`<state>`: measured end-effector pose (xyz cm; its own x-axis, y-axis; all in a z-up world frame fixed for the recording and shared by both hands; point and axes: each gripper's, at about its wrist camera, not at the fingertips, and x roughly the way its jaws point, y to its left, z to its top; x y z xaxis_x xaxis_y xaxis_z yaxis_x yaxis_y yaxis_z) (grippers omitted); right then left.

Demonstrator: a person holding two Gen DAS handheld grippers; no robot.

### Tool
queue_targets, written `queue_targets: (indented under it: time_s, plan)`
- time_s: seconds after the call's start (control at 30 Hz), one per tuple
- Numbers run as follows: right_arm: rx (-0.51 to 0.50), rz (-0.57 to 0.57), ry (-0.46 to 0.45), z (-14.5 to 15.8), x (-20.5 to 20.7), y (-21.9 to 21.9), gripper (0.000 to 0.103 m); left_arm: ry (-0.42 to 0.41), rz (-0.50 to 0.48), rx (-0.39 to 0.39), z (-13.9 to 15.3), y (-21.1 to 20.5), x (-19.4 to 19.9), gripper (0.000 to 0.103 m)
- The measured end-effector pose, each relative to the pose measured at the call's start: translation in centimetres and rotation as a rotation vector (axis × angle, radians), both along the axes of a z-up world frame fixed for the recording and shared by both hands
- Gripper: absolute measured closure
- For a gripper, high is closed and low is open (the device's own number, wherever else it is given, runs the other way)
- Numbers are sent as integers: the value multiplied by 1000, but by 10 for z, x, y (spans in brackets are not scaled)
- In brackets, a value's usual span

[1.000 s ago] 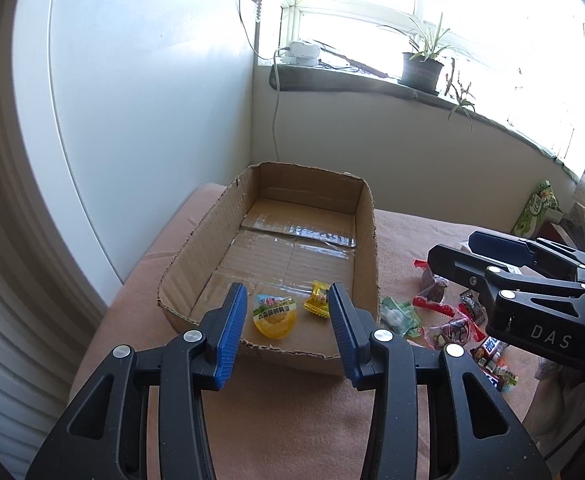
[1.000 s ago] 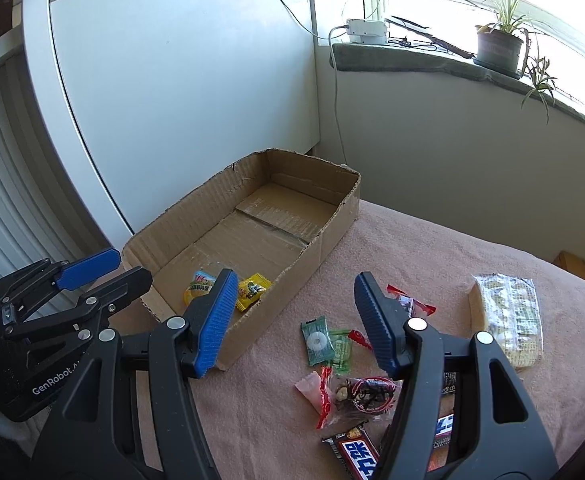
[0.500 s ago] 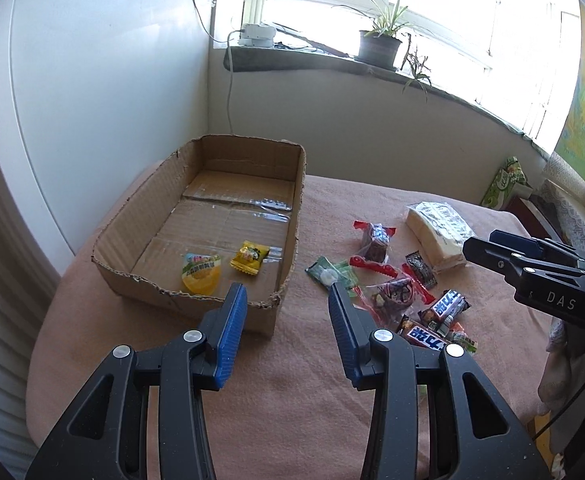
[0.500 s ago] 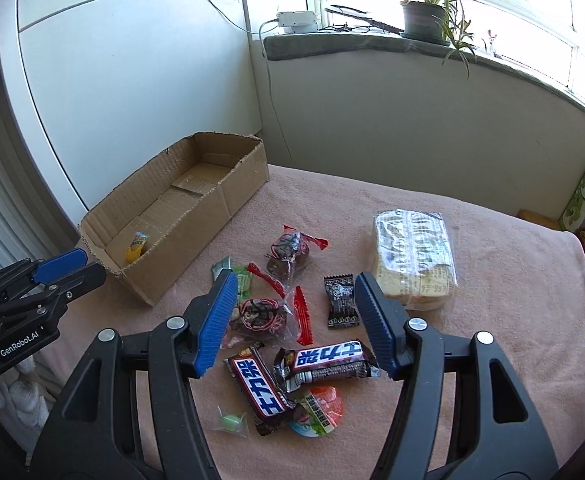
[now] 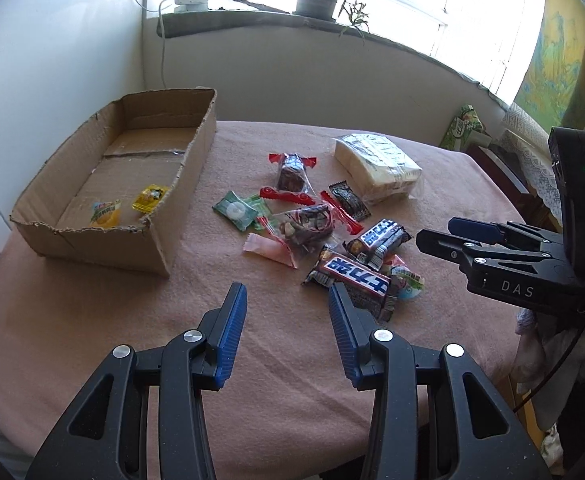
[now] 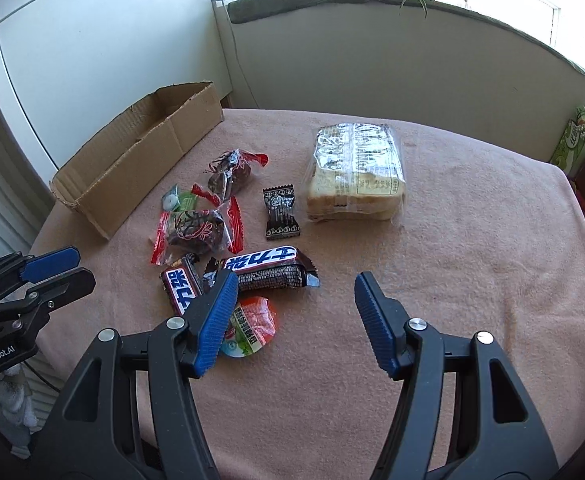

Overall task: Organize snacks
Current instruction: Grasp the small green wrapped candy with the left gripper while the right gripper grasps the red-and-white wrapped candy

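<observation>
Fingers on both sides spread, nothing between them: left gripper, right gripper. Vs a second ago both views swung off the cardboard box onto the snack pile; box now sits left of the pile on the bench. Left view alone sees inside the box: yellow jelly cup and yellow candy. Right view hides those but shows the bread pack label and a red jelly cup by its left finger. Both grippers pitched down over the chocolate bars.
</observation>
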<state>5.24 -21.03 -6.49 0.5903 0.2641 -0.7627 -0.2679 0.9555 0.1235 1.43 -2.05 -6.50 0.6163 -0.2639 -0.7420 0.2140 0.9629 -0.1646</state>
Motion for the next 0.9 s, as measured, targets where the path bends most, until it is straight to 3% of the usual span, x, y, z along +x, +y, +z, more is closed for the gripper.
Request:
queue_targets:
  time_s: [0.33, 0.63, 0.73, 0.9]
  plan:
    - [19, 7, 62, -25, -5, 4, 40, 63, -77, -8, -21, -29, -3, 62]
    - [50, 15, 81, -32, 3, 11, 45, 93, -109, -12, -34, -38, 0, 62]
    - [44, 38, 88, -35, 3, 20, 56, 104, -112, -16, -39, -38, 2, 62]
    - [36, 38, 89, -39, 4, 24, 56, 99, -120, -11, -43, -40, 5, 62]
